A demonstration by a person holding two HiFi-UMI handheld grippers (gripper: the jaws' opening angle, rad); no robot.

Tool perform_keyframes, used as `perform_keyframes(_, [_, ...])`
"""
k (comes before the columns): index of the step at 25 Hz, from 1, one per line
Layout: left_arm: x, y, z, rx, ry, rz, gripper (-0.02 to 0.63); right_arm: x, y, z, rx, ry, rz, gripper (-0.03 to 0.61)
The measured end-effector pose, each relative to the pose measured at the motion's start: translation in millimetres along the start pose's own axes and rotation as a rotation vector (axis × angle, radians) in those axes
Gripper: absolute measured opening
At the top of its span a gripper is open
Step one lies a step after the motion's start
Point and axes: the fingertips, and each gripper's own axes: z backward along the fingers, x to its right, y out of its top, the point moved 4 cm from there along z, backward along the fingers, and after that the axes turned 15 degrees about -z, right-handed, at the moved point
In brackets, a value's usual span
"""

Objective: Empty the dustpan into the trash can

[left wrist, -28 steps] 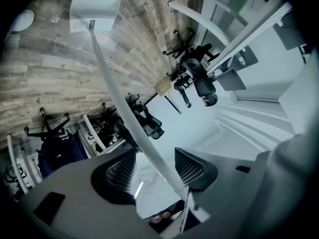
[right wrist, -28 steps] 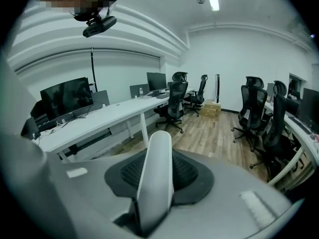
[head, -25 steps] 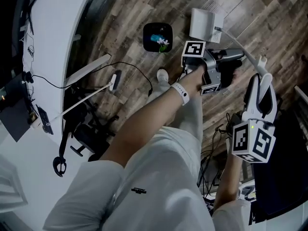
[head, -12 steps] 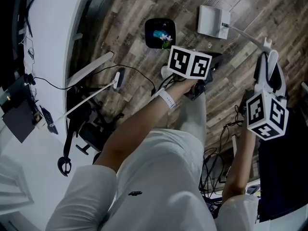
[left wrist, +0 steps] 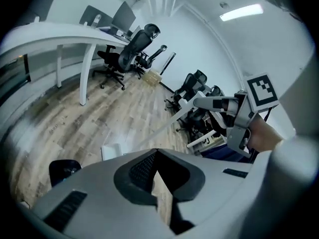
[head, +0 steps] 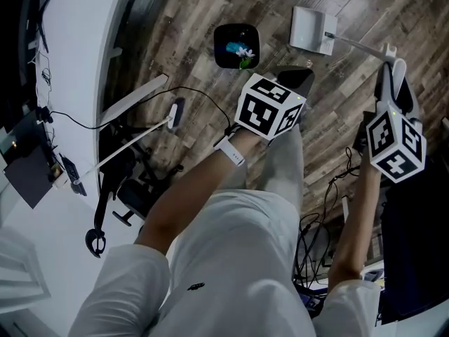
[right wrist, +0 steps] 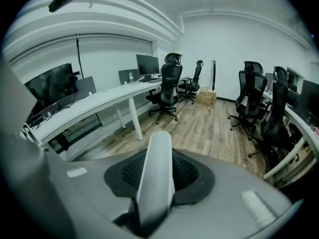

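grasping dustpan handle [right wrist: 154, 193] between its jaws: right hand-held gripper [right wrist: 158, 158]; left hand-held gripper [left wrist: 155, 158] clenched.

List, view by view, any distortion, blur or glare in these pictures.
Head view: wide-angle bends the white desk; even light, sharp. Left gripper view: fisheye with dark corners, floor smeared at left, ceiling light glares. Right gripper view: round dark border, desk curved, dustpan handle near the lens soft.

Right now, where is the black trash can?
In the head view, the black trash can stands on the wooden floor near the top middle, just left of the white dustpan.
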Motion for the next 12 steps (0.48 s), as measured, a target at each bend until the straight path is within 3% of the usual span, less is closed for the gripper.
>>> perform_keyframes(12, [-12.3, -9.9, 46.4, 0.008, 0.072, -0.035, 0.008, 13.6, -7.2, -11.3, 0.017, -0.054, -0.02, 0.152])
